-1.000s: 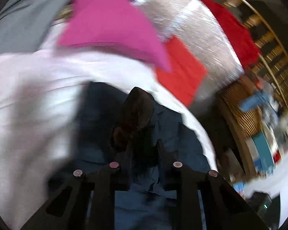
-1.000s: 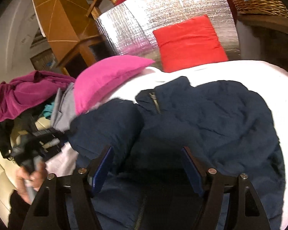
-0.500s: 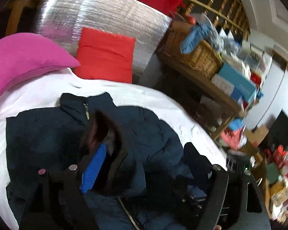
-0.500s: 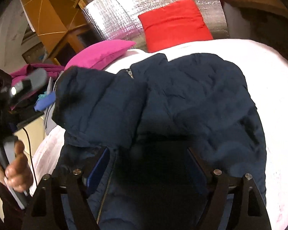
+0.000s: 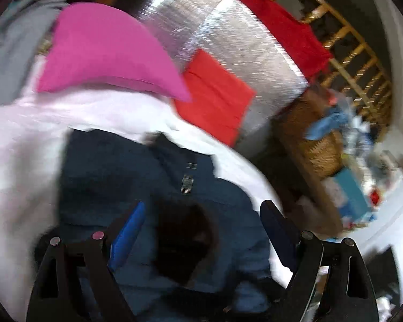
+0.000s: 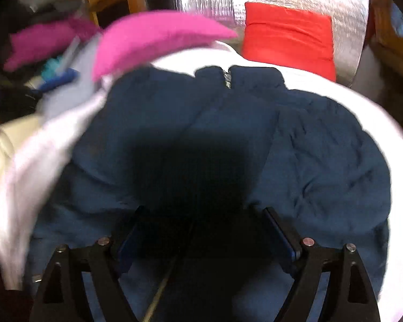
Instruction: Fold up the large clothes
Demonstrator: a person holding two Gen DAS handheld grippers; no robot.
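A navy padded jacket [image 6: 322,161] lies spread on the white sheet [image 6: 384,123], its collar and zip [image 6: 227,79] at the far end. My right gripper [image 6: 204,212] hovers low over the jacket's middle, jaws opening; only shadowed fabric shows beneath them, and the pads touch nothing. In the blurred left wrist view, the jacket [image 5: 107,166] fills the lower middle. My left gripper [image 5: 202,206] is over it, jaws opening. A dark-lined fold [image 5: 185,244] of the jacket sits between the blue pads [image 5: 129,230] without being pinched.
A pink pillow [image 5: 107,53] and a red cushion [image 5: 215,99] lean against a silver foil panel [image 5: 228,35] at the bed's head. A wicker basket [image 5: 319,145] and cluttered shelves stand right. Loose clothes [image 6: 40,40] pile up left of the bed.
The left gripper, shut on a dark-lined part of the jacket a second ago, has opened and let it drop. The right gripper has widened and swung across the jacket, which now lies flatter.
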